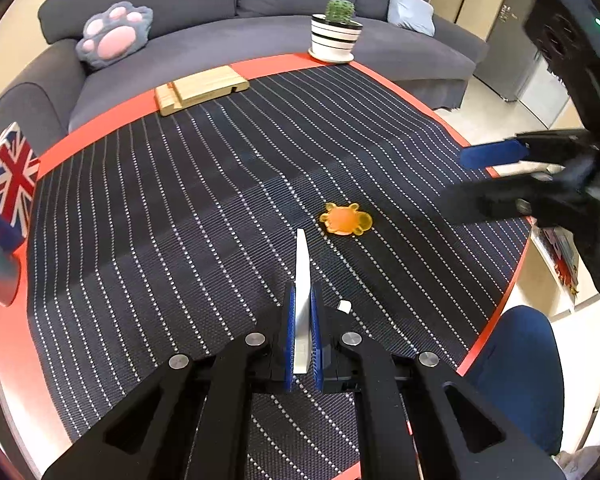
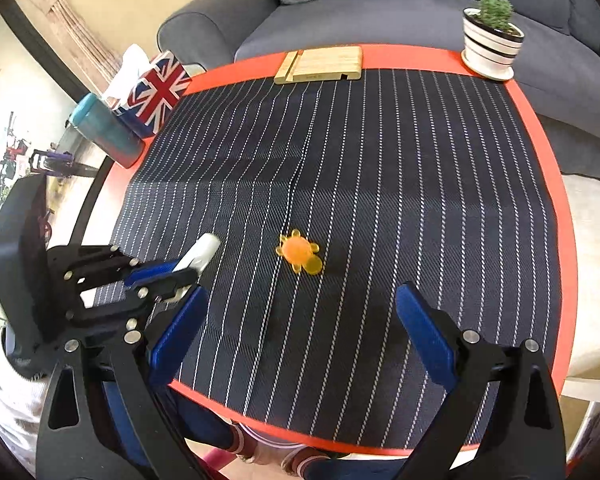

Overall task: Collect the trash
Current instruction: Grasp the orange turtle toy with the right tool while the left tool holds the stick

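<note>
Left gripper (image 1: 302, 320) pinching white strip (image 1: 302, 276), potted cactus (image 1: 339, 11)

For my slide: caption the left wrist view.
Left gripper pinches a white strip above the striped mat, near an orange toy.

Both grippers are matte black frames with triangular cut-outs, silver round screws and blue pads: the left gripper (image 1: 302, 332) at bottom centre, the right gripper (image 2: 300, 344) spanning the lower frame.

white strip (image 1: 302, 280) upright, orange blob (image 1: 346, 219) flat
</note>
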